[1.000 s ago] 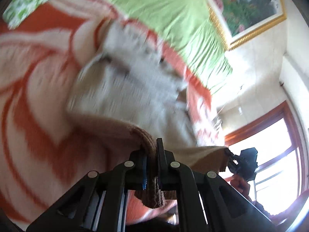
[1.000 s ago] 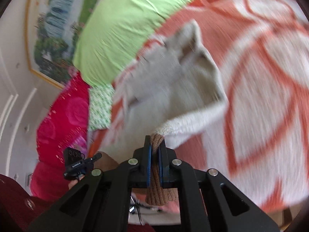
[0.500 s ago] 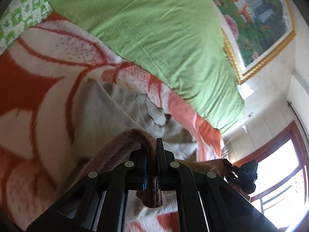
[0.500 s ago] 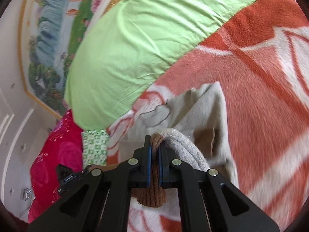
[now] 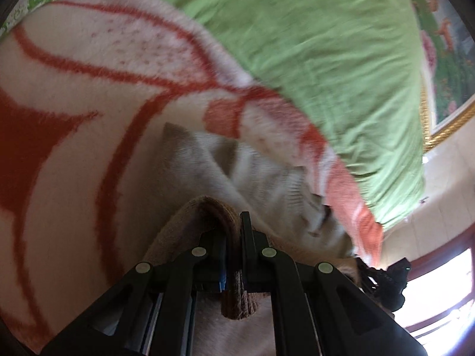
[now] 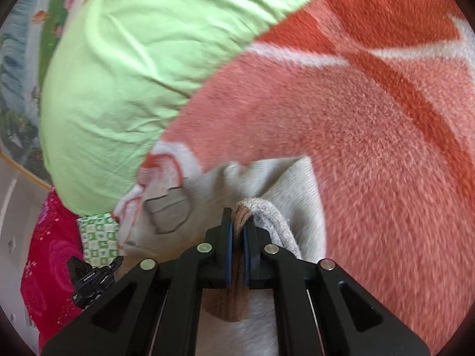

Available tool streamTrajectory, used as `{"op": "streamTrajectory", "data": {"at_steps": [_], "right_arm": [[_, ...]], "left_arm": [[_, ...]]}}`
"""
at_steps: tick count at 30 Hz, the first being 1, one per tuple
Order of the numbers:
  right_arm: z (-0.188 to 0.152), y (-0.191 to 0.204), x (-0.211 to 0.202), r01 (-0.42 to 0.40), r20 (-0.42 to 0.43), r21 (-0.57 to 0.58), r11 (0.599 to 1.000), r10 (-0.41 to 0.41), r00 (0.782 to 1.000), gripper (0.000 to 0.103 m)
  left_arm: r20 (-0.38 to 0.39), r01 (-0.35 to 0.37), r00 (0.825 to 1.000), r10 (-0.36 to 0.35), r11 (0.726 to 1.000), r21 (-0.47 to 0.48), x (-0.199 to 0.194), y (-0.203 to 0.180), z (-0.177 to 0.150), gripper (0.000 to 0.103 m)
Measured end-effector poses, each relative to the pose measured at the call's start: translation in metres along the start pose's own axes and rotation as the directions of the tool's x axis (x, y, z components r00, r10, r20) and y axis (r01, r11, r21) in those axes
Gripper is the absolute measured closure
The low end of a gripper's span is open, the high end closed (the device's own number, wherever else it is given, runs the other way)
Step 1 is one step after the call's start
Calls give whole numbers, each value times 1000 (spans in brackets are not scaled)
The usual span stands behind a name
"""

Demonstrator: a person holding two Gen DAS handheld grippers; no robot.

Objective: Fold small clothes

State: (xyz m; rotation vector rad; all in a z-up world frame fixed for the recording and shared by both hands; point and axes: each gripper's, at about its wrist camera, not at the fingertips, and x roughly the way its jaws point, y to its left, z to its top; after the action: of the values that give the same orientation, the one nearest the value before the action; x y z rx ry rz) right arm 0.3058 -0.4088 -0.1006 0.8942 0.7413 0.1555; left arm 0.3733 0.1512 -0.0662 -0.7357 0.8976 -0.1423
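Mid-fold: left tool point(image 5: 233, 237) and right tool point(image 6: 237, 231) both clamped tight on brown ribbed hem of beige sweater point(image 6: 285, 184) lying on orange blanket point(image 6: 386, 118) beside green pillow point(image 6: 124, 59); next, probably lower hem flat, release.

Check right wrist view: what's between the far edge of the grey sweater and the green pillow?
Only a strip of orange-and-white blanket, with nothing lying on it, separates the grey sweater from the green pillow. The left wrist view agrees.

Sweater point(image 5: 261, 184) on blanket point(image 5: 74, 118), pillow point(image 5: 311, 44) behind
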Motion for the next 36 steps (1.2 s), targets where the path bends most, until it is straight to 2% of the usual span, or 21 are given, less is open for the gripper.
{"op": "streamTrajectory", "data": {"at_steps": [2, 4, 6, 7, 9, 11, 13, 15, 17, 20, 21, 23, 25, 27, 28, 29, 30, 32, 33, 34, 36], "right_arm": [[1, -4, 6, 1, 5, 16, 1000, -2, 1000, 96], [2, -6, 5, -5, 2, 37, 999, 5, 1000, 94], [2, -4, 2, -16, -8, 42, 999, 16, 1000, 86], [2, -3, 0, -20, -9, 40, 999, 20, 1000, 82], [0, 0, -16, -17, 29, 24, 1000, 16, 999, 62], [-4, 1, -36, 17, 93, 12, 1000, -18, 995, 53], [-8, 8, -57, 10, 129, -37, 999, -5, 992, 53], [-21, 22, -64, -14, 123, -167, 986, 35, 992, 53], [-45, 50, -61, -51, 41, -296, 954, 66, 997, 55], [-84, 91, -31, -75, -122, -492, 868, 17, 992, 56], [-98, 103, -16, -90, -171, -545, 834, -5, 985, 57], [-114, 116, 13, -131, -258, -592, 795, -34, 965, 57], [-119, 117, 42, -141, -321, -611, 779, -80, 944, 57], [-110, 111, 65, -116, -334, -609, 784, -121, 935, 59], [-102, 106, 71, -115, -335, -595, 795, -115, 935, 60], [-87, 99, 76, -127, -337, -560, 819, -85, 938, 67], [-71, 93, 78, -136, -333, -520, 843, -54, 941, 75], [-47, 84, 77, -123, -299, -477, 870, -29, 954, 85], [-32, 80, 72, -81, -235, -471, 878, -36, 971, 86], [-19, 75, 66, -27, -164, -461, 887, -55, 985, 86], [9, 60, 53, -9, -77, -370, 929, -22, 997, 87]], "left_arm": [[-24, -30, 999, 30, 999, -22, 12, 4, 2, 95], [-37, -19, 999, 18, 999, -32, 11, 3, 4, 86], [-35, -17, 999, 17, 1000, -1, 1, -5, 4, 54], [-28, -26, 999, 27, 999, 18, -6, -8, 4, 48], [9, -42, 999, 41, 996, 74, -26, -16, 3, 36], [14, -41, 999, 40, 993, 113, -44, -24, -1, 37], [6, 13, 1000, -14, 988, 153, -62, -34, -12, 37], [-68, 86, 995, -73, 972, 217, -63, -51, -35, 36], [-165, 141, 982, -96, 948, 285, -51, -71, -62, 36], [-250, 167, 965, -77, 918, 359, -20, -93, -94, 36], [-279, 173, 958, -68, 912, 371, -5, -98, -103, 36], [-335, 178, 941, -36, 898, 403, 24, -105, -116, 37], [-332, 127, 943, 32, 885, 448, 44, -103, -118, 42], [-332, 136, 943, 15, 894, 428, 53, -97, -103, 52], [-337, 142, 941, 5, 901, 410, 56, -94, -92, 56], [-338, 145, 941, -2, 906, 398, 56, -90, -84, 63], [-313, 133, 950, -3, 909, 394, 53, -85, -69, 63], [-237, 54, 970, 53, 905, 421, 47, -77, -48, 63], [-194, -11, 975, 104, 903, 429, 47, -71, -35, 66], [-182, -24, 977, 108, 911, 412, 47, -64, -24, 70], [-142, -65, 982, 124, 931, 360, 44, -47, -2, 90]]}}
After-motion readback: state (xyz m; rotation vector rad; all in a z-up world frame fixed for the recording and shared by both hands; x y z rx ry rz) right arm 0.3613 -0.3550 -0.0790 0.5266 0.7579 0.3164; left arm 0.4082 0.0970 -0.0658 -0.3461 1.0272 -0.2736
